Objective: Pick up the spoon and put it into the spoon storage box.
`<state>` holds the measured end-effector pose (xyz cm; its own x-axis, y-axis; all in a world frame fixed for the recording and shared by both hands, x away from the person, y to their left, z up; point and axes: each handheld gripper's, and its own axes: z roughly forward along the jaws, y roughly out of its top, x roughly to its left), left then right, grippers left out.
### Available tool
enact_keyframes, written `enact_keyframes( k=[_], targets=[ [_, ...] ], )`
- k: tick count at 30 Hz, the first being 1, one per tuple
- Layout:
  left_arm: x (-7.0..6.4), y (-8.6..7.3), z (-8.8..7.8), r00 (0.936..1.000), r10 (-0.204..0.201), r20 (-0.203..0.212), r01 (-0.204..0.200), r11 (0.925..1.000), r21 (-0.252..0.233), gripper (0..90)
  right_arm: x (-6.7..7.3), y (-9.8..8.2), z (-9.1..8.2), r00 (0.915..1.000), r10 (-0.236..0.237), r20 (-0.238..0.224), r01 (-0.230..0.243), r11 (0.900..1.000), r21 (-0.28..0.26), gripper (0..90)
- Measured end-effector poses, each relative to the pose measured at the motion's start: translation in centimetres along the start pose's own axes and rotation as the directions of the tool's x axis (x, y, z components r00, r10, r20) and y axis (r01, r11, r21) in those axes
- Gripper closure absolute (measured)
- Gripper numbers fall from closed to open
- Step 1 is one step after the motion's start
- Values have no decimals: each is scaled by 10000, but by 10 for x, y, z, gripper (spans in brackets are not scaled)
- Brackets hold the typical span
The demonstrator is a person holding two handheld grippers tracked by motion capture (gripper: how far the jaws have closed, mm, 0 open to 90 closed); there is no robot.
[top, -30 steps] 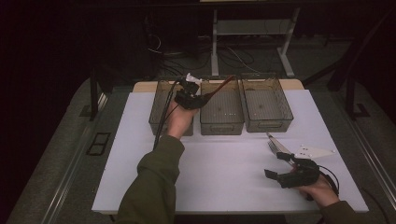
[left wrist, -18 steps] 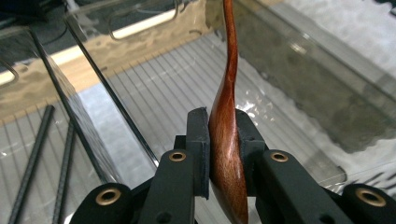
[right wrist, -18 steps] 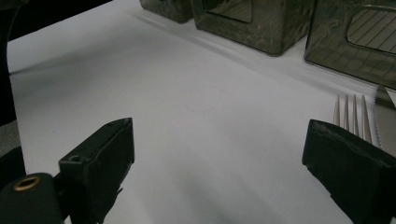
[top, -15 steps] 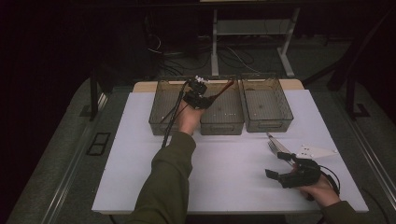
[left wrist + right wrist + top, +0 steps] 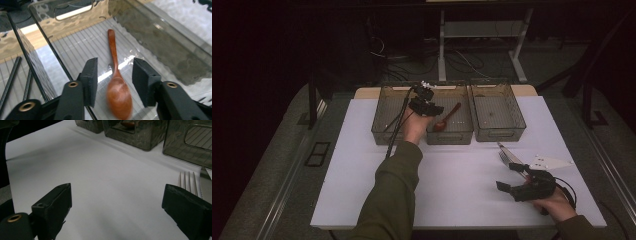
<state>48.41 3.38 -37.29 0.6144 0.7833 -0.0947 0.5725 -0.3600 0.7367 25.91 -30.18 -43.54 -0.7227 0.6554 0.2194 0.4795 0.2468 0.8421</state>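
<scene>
Left gripper [image 5: 115,82] over the middle bin [image 5: 462,131], fingers [image 5: 91,80] just opened, parted either side of the wooden spoon [image 5: 117,85] without pressing it; spoon lying on the bin floor; right gripper [image 5: 517,181] low over the white surface [image 5: 462,185], fingers spread wide, empty, beside fork [image 5: 186,182] and knife [image 5: 206,182]

High cam: above, looks fwd/down over whole bench [image 5: 462,200]. Left gripper cam: close, down into middle bin [image 5: 162,50]. Right gripper cam: low across bench; shares bins w/ high.
</scene>
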Motion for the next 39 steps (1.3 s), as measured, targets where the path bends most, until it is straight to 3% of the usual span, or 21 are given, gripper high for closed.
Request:
enact_keyframes(
  k=[3, 7, 11, 13, 18, 21, 27, 33, 39],
  targets=[
    [-1, 1, -3, 9996, 70, 289, -63, 9997, -234, 499, 0, 0, 0, 10000, 3, -3, -3, 10000, 1, 86],
    [-4, 1, -10, 9967, 595, 545, -574, 9976, -398, 447, 0, 0, 0, 10000, 9, 7, -9, 10000, -7, 85],
    [-8, 3, -19, 9913, 961, 895, -918, 9945, -513, 409, 0, 0, 0, 10000, -8, 2, 8, 10000, 34, 85],
    [-11, 2, -25, 9895, 950, 1092, -887, 9942, -613, 406, -1, 0, 0, 10000, -23, 26, 23, 10000, 20, 85],
    [-15, 0, -38, 9796, 1307, 1525, -1174, 9887, -935, 374, -1, 0, 0, 10000, -15, 17, 15, 10000, 58, 85],
    [-17, -1, -45, 9751, 1521, 1614, -1376, 9856, -980, 352, -1, 0, 0, 10000, -10, 25, 9, 10000, 62, 85],
    [-22, -11, -57, 9648, 1840, 1877, -1669, 9805, -1034, 297, -2, 0, 0, 10000, 1, 35, -2, 10000, 79, 86],
    [-26, -27, -68, 9566, 1946, 2168, -1700, 9772, -1271, 250, -2, 0, 0, 10000, 10, 40, -10, 10000, 68, 85],
    [-30, -43, -82, 9522, 2106, 2213, -1791, 9717, -1541, 222, -2, 0, 1, 10000, 37, 61, -37, 10000, 53, 85]
  ],
)
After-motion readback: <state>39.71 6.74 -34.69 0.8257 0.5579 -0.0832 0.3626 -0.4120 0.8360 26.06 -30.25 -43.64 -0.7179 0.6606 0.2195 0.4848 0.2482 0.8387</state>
